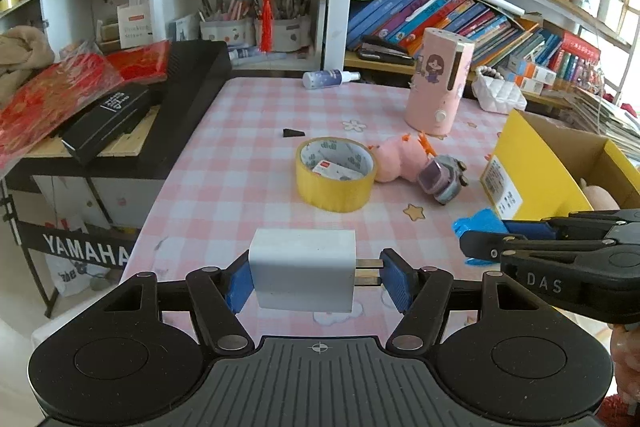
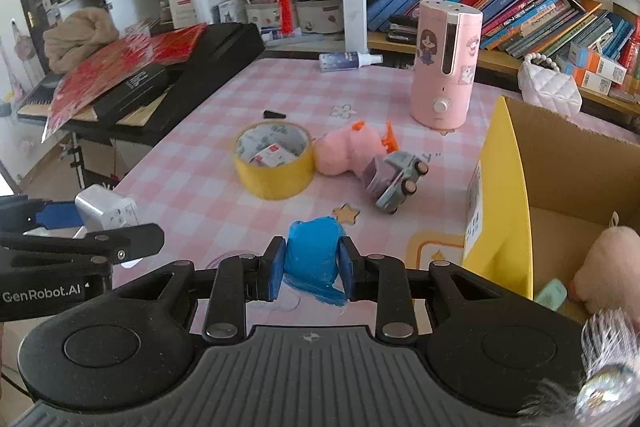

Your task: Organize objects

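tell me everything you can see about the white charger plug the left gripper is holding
The white charger plug is a small, smooth, plastic-looking block with rounded edges and two flat metal prongs sticking out sideways toward the right pad. The left gripper clamps it: one blue pad on its flat end, the other on the prong tips. It is held above the pink checked tablecloth, touching nothing else. The right wrist view shows faint grey print on one face.

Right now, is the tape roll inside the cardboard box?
No, the tape roll lies on the checked tablecloth, left of the cardboard box.

Box [image 2: 508, 187] cut off at right edge; label unreadable.
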The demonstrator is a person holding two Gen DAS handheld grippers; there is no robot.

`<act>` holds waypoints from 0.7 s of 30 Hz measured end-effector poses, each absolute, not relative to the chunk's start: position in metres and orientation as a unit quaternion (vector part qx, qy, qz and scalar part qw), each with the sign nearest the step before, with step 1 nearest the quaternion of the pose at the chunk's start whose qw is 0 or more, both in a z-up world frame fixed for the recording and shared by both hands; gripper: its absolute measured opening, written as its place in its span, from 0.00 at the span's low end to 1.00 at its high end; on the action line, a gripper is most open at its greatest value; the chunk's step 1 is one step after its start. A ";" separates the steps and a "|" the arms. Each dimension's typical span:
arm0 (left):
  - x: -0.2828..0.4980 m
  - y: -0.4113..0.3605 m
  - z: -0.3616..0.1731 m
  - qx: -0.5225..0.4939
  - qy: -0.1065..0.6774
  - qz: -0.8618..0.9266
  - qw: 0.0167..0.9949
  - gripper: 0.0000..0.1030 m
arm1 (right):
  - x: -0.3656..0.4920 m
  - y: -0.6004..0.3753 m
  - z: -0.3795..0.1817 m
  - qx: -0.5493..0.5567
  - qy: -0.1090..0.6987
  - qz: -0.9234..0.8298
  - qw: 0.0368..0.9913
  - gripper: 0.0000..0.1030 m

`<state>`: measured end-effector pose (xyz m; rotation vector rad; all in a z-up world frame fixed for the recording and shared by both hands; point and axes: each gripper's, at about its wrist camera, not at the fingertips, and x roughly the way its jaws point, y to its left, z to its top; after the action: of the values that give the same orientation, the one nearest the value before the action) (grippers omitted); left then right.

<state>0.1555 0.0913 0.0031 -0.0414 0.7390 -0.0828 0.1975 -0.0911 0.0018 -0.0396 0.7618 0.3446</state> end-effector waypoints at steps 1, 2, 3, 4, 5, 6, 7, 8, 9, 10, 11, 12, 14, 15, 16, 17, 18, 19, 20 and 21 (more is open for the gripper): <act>0.151 0.092 0.003 -0.020 0.361 -0.042 0.931 0.64 | 0.193 -0.091 0.002 -0.020 0.371 0.167 0.913 0.26; 0.147 0.092 0.003 -0.020 0.361 -0.043 0.931 0.64 | 0.189 -0.090 0.002 -0.019 0.372 0.166 0.913 0.26; 0.142 0.092 0.003 -0.020 0.361 -0.043 0.931 0.64 | 0.184 -0.090 0.002 -0.019 0.373 0.165 0.913 0.26; 0.137 0.092 0.003 -0.019 0.361 -0.044 0.931 0.64 | 0.180 -0.090 0.002 -0.017 0.374 0.164 0.912 0.26; 0.132 0.093 0.002 -0.019 0.361 -0.045 0.931 0.64 | 0.175 -0.090 0.001 -0.016 0.376 0.163 0.912 0.26; 0.127 0.093 0.002 -0.019 0.362 -0.046 0.931 0.64 | 0.170 -0.090 0.001 -0.015 0.377 0.162 0.912 0.26; 0.122 0.094 0.002 -0.019 0.362 -0.047 0.931 0.64 | 0.164 -0.090 0.000 -0.014 0.379 0.161 0.911 0.26; 0.116 0.094 0.002 -0.019 0.363 -0.048 0.930 0.64 | 0.159 -0.090 0.000 -0.012 0.380 0.160 0.911 0.26; 0.112 0.094 0.002 -0.018 0.363 -0.049 0.930 0.64 | 0.153 -0.090 -0.001 -0.011 0.382 0.159 0.911 0.26; 0.106 0.094 0.002 -0.018 0.364 -0.052 0.930 0.64 | 0.147 -0.090 -0.001 -0.010 0.383 0.157 0.910 0.26; 0.100 0.094 0.002 -0.018 0.365 -0.055 0.929 0.64 | 0.140 -0.090 -0.002 -0.009 0.384 0.156 0.910 0.26; 0.095 0.093 0.002 -0.017 0.366 -0.057 0.929 0.64 | 0.134 -0.091 -0.003 -0.007 0.385 0.155 0.910 0.26; 0.085 0.092 0.001 -0.015 0.369 -0.064 0.927 0.64 | 0.121 -0.092 -0.004 -0.003 0.388 0.151 0.909 0.26; 0.080 0.091 0.000 -0.014 0.371 -0.068 0.926 0.64 | 0.115 -0.093 -0.005 -0.001 0.390 0.149 0.909 0.26; 0.073 0.090 0.000 -0.011 0.372 -0.072 0.925 0.64 | 0.108 -0.094 -0.006 0.001 0.391 0.147 0.908 0.26; 0.069 0.088 -0.001 -0.009 0.373 -0.075 0.925 0.64 | 0.102 -0.096 -0.007 0.004 0.393 0.143 0.908 0.26; 0.063 0.087 -0.001 -0.006 0.374 -0.080 0.924 0.64 | 0.095 -0.097 -0.009 0.007 0.395 0.140 0.908 0.26; 0.058 0.085 -0.002 -0.004 0.375 -0.084 0.923 0.64 | 0.089 -0.098 -0.010 0.010 0.396 0.136 0.908 0.26; 0.054 0.083 -0.003 -0.001 0.375 -0.087 0.923 0.64 | 0.083 -0.100 -0.010 0.013 0.397 0.133 0.908 0.26; 0.049 0.082 -0.003 0.001 0.375 -0.091 0.922 0.64 | 0.077 -0.102 -0.012 0.016 0.398 0.129 0.908 0.26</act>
<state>0.0494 0.0819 -0.0028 0.0027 0.7708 -0.1877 0.0770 -0.1020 -0.0116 0.0325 0.8216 0.2670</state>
